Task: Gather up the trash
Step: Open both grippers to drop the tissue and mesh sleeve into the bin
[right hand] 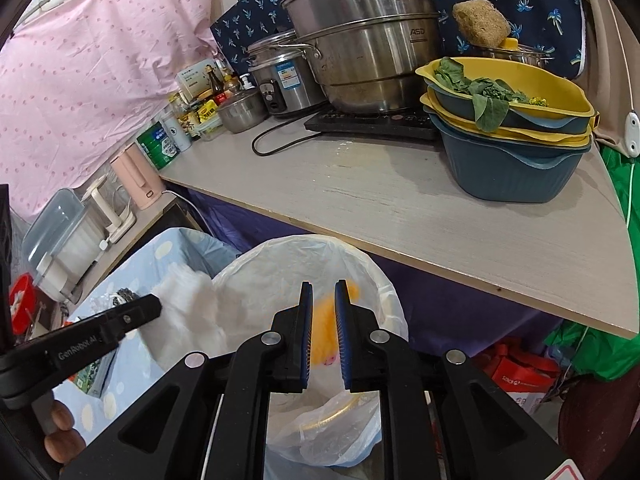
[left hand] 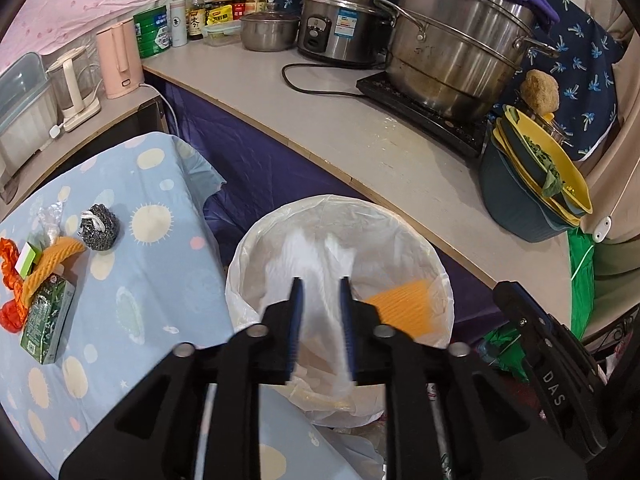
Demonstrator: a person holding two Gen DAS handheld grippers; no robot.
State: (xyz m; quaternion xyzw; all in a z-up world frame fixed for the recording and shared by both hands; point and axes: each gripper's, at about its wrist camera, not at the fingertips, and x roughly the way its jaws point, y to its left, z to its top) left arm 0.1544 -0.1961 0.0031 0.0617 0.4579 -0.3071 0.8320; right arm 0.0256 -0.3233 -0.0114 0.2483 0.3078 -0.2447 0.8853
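A bin lined with a white bag (left hand: pixel 400 226) (right hand: pixel 360 258) stands below both grippers. My left gripper (left hand: pixel 322 280) is over it with its jaws apart. A blurred white plastic scrap (left hand: pixel 320 264) (right hand: pixel 184 300) shows between them, and the pads do not press it. In the right wrist view my right gripper (right hand: pixel 324 283) is open above the bin, with a blurred orange foam net (right hand: pixel 324 322) (left hand: pixel 404 304) loose beyond its jaws. On the blue spotted cloth (left hand: pixel 160 280) lie a green carton (left hand: pixel 48 326), another orange foam net (left hand: pixel 48 264), red-orange wrapping (left hand: pixel 10 280) and a steel scourer (left hand: pixel 100 226).
A grey counter (right hand: pixel 400 200) runs behind the bin with a steel steamer pot (right hand: pixel 360 40), a rice cooker (left hand: pixel 340 28) and stacked basins of greens (right hand: pixel 508 120) near its edge. Kettles (left hand: pixel 120 60) stand at the left. A red box (right hand: pixel 516 376) and green bags sit on the floor at the right.
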